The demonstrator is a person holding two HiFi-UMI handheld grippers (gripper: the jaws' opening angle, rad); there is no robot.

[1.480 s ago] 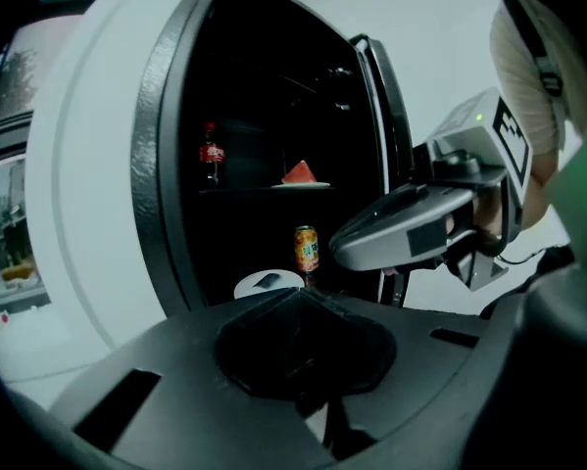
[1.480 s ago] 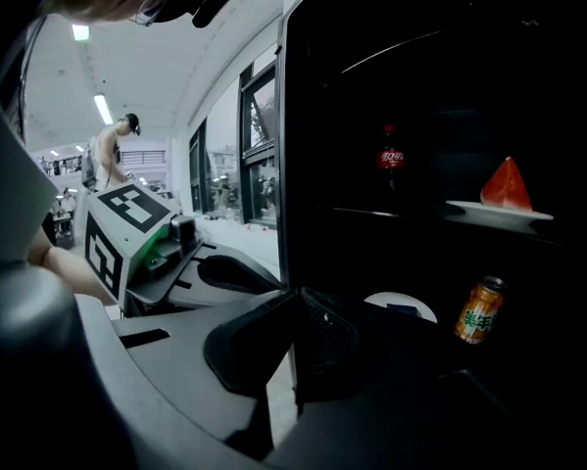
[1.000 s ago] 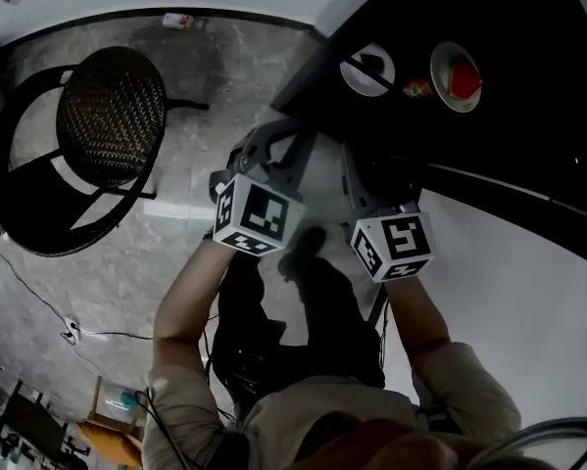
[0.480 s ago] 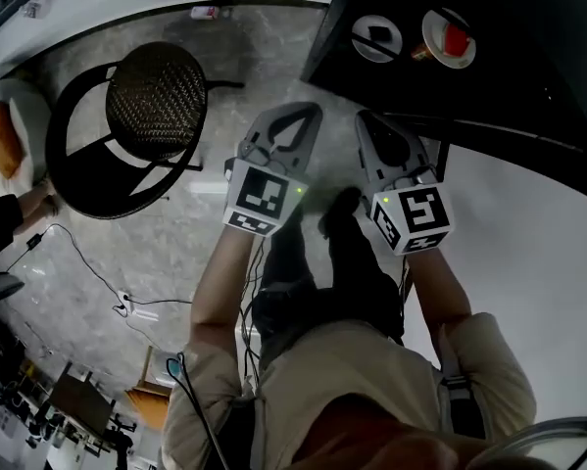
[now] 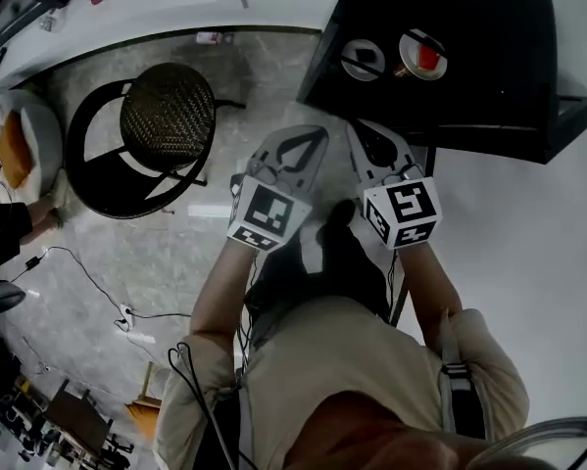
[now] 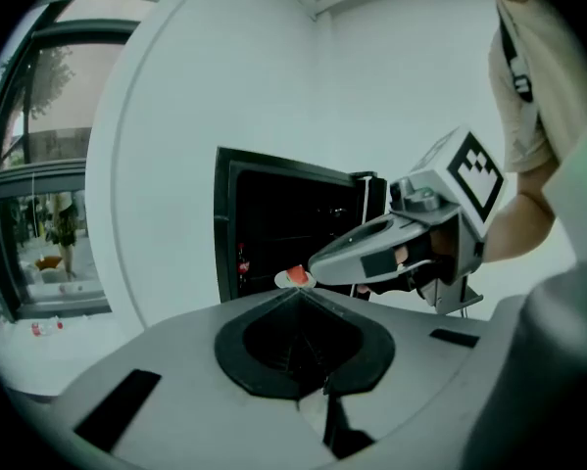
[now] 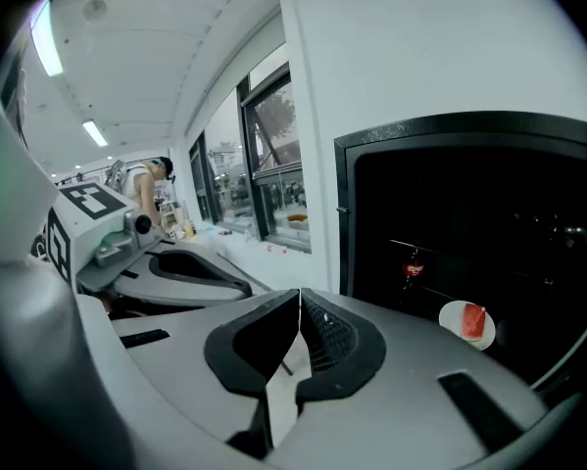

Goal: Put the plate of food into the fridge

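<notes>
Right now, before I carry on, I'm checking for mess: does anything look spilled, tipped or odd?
Nothing stands out. The plate of food sits level inside the black fridge, with nothing spilled around it. The left gripper and the right gripper are both shut and empty.

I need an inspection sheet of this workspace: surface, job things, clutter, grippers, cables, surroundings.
surface: grey stone floor.
job's things: plate with red food, seen inside the black fridge.
clutter: second plate beside it.
grippers: left gripper and right gripper both shut, empty.
cables: cable lying on the floor, left.
surroundings: round chair, white wall, windows.
</notes>
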